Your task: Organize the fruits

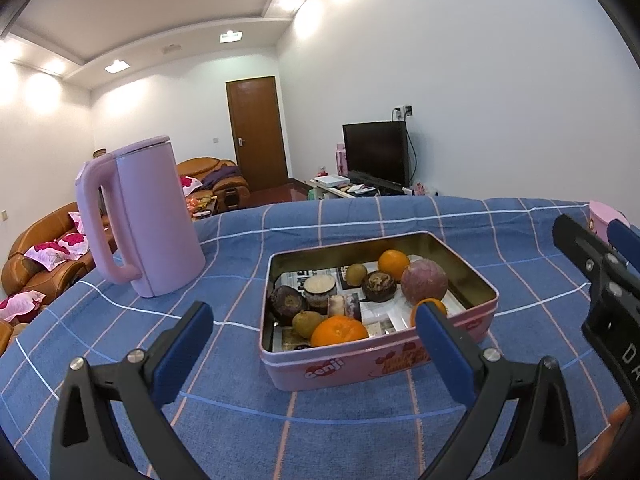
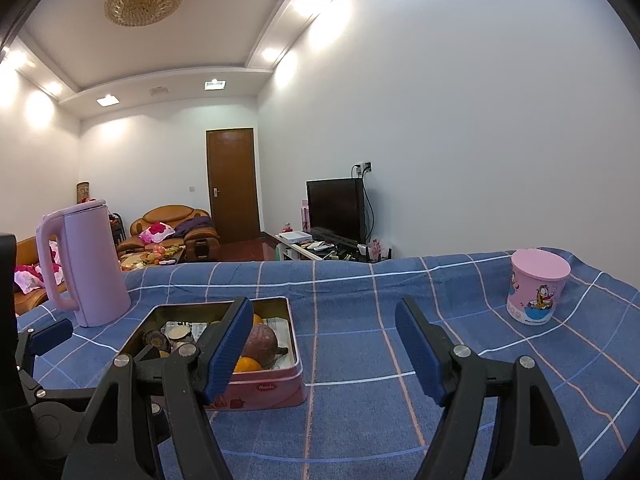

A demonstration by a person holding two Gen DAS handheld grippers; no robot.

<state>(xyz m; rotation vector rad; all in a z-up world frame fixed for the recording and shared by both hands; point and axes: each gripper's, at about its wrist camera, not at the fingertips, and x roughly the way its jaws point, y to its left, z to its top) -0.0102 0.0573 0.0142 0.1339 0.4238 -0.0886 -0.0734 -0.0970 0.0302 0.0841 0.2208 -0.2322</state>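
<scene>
Your left gripper (image 1: 316, 330) stands wide, jaws apart and empty, just near of the tin (image 1: 476, 322). Your right gripper (image 2: 322, 344) is likewise spread, nothing between its pads, over bare cloth (image 2: 360, 420) to the right of the tin.

The tin sits open on the blue checked cloth, centre of the table. Inside it: three oranges, one at the near wall (image 1: 339, 331), one at the far side (image 1: 393, 264), one partly hidden behind your left gripper's right finger; a large purple fruit (image 1: 424, 282) at the right; two small greenish fruits; dark round fruits at the left and centre.

The kettle (image 1: 154, 220) stands upright, far left of the tin. The pink cup (image 2: 536, 286) stands far right, well apart.
</scene>
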